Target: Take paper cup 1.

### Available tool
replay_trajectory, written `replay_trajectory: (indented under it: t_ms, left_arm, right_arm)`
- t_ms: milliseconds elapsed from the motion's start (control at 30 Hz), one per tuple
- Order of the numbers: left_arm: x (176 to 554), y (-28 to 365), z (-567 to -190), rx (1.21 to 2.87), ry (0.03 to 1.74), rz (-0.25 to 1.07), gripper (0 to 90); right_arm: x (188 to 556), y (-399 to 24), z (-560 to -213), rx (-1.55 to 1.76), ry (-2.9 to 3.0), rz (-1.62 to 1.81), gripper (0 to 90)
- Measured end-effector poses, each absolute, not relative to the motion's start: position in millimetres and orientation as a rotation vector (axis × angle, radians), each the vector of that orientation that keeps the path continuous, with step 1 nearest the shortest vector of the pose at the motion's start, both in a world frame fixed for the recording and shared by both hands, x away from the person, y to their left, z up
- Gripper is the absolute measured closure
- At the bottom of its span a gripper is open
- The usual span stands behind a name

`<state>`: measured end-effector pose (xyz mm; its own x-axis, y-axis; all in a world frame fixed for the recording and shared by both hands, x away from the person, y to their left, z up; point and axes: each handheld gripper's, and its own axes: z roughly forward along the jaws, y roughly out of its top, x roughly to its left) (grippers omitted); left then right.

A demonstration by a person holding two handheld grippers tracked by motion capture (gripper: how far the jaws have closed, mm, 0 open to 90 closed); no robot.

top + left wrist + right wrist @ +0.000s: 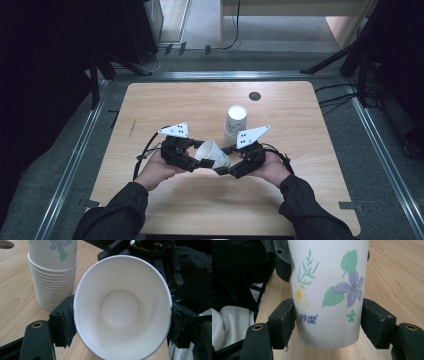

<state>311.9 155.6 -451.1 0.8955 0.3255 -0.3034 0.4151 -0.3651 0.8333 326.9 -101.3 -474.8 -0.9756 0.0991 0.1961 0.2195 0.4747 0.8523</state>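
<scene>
A white paper cup (pixel 212 152) with a flower print lies on its side above the table, held between both grippers. My left gripper (pixel 200 162) is shut on its rim: in the left gripper view the pads (pixel 68 322) press both sides of the cup (pixel 120 307) and its mouth is squeezed oval. My right gripper (pixel 225 167) has the cup's base end. In the right gripper view the cup (pixel 329 290) sits between the jaws of my right gripper (pixel 328 322) with both pads (pixel 284 320) against its wall.
A stack of matching paper cups (pixel 236 122) stands upright just behind the grippers, also close by in the left gripper view as the stack (pixel 52 277). A dark round hole (pixel 254 96) marks the wooden table (pixel 175 205) at the back. Metal rails and dark stands border the table.
</scene>
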Motion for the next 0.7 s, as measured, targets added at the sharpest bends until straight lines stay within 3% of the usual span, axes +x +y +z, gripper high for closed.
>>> replay_trajectory:
  t_ms: [700]
  left_arm:
    - [313,170,-444,1.944,0.566,-0.083,23.3]
  right_arm:
    - [329,-103,-477,-0.326,-2.634,-1.479,25.8]
